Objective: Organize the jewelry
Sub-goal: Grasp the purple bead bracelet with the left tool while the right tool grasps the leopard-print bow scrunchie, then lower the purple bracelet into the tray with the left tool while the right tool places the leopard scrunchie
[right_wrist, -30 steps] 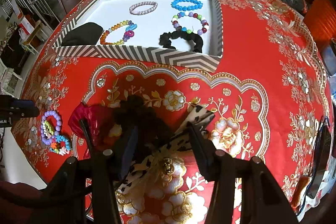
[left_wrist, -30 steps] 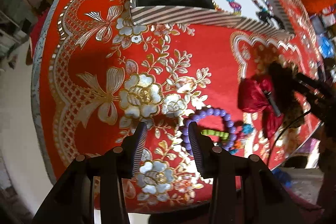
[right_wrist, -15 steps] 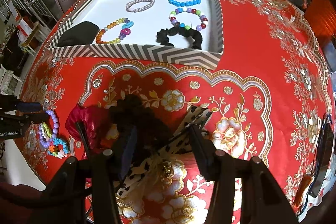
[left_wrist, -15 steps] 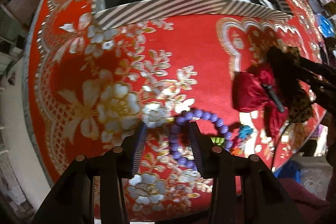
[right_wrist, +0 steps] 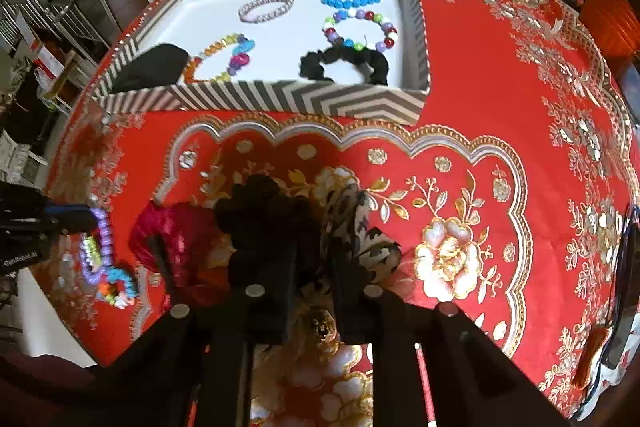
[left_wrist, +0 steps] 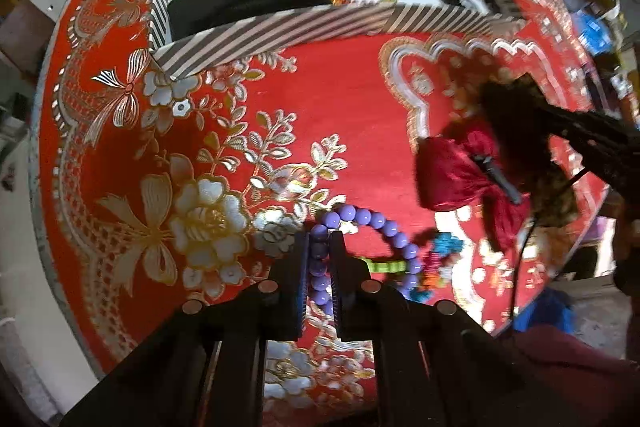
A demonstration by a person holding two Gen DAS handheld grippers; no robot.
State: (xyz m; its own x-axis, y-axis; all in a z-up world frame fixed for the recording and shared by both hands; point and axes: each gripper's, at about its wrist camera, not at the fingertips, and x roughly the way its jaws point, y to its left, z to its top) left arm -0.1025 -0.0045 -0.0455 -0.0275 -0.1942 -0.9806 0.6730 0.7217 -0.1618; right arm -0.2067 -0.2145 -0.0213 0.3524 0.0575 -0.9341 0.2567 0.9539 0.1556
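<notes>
Our left gripper (left_wrist: 319,259) pinches the round, glossy beads of the purple bracelet (left_wrist: 362,223) on the embroidered red tablecloth (left_wrist: 340,99). Our right gripper (right_wrist: 311,267) has its 2 fingers narrowed around the ruffled black scrunchie (right_wrist: 264,215), near the striped tray (right_wrist: 304,99).

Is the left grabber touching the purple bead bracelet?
Touching. The left wrist view shows the left gripper with both fingers pressed against the purple bead bracelet, its beads pinched between them with no gap.

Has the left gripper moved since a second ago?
Yes. The left gripper shifted right, away from the gold flower, and closed on the purple bead bracelet.
</notes>
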